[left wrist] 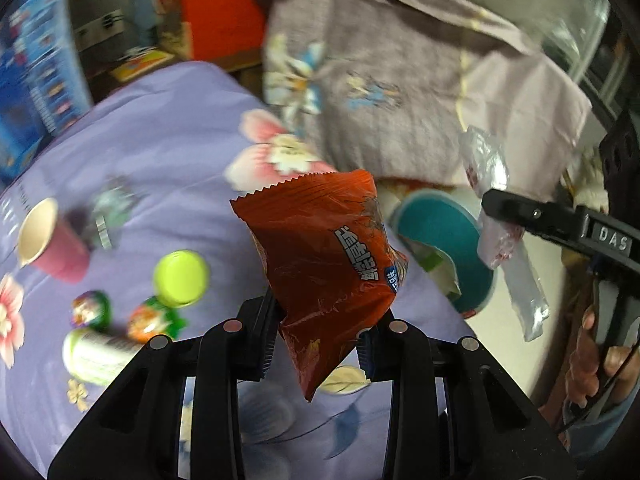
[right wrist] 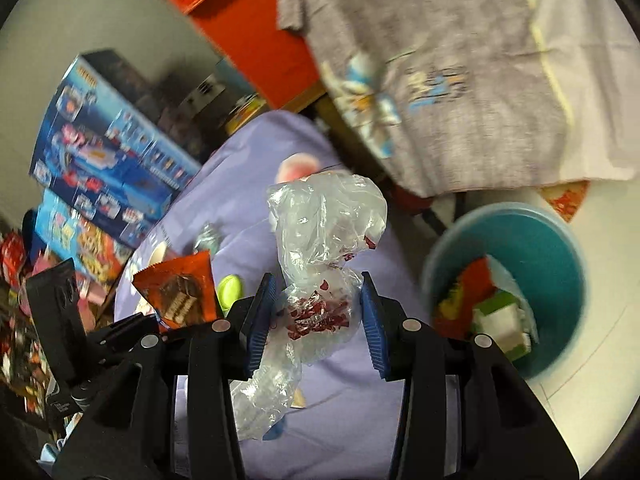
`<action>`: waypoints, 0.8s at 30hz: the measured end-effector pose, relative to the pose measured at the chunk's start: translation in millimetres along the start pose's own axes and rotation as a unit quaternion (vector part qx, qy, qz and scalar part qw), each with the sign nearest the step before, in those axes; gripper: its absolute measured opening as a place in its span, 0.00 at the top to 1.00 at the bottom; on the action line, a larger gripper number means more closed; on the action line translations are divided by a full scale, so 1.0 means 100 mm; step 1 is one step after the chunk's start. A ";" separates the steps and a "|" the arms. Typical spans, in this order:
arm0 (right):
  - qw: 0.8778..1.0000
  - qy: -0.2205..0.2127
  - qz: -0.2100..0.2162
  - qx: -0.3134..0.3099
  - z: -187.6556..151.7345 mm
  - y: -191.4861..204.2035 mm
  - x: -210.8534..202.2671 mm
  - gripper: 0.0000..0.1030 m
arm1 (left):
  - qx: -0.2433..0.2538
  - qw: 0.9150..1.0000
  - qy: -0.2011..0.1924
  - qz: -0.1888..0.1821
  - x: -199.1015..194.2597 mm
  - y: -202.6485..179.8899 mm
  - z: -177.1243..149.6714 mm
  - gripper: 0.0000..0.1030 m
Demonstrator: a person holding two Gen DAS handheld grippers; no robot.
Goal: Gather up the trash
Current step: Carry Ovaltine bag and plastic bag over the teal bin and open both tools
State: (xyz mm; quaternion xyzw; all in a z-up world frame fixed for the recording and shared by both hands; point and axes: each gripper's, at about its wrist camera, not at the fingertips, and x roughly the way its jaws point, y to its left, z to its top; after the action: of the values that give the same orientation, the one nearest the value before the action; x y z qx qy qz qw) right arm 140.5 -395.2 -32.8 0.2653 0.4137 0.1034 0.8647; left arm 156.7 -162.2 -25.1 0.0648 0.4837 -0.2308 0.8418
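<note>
My left gripper (left wrist: 320, 334) is shut on an orange-red snack packet (left wrist: 324, 256) and holds it above the purple flowered cloth (left wrist: 168, 128). The packet also shows in the right wrist view (right wrist: 180, 292). My right gripper (right wrist: 316, 316) is shut on a crumpled clear plastic wrapper (right wrist: 320, 248) with red print, held in the air; the wrapper also shows in the left wrist view (left wrist: 496, 216). A teal trash bin (right wrist: 552, 248) stands on the floor to the right with wrappers inside, and shows in the left wrist view (left wrist: 436, 220).
On the cloth lie a pink paper cup (left wrist: 52, 240), a lime-green lid (left wrist: 182, 278), round candy capsules (left wrist: 90, 310) and a small white bottle (left wrist: 96, 356). Blue toy boxes (right wrist: 108, 152) stand at the left. A grey garment (left wrist: 384, 80) hangs behind.
</note>
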 end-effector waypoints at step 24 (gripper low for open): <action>0.990 -0.016 -0.058 0.126 -0.16 -1.62 -0.40 0.60 | 0.126 0.985 0.103 -0.054 1.25 -1.55 0.27 0.66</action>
State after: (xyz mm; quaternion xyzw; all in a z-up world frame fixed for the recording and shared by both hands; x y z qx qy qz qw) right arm 96.0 -540.8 -102.3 0.3494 0.4245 -0.0044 0.8353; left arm 161.3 -348.6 -98.9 0.1680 0.5379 -0.3272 0.7585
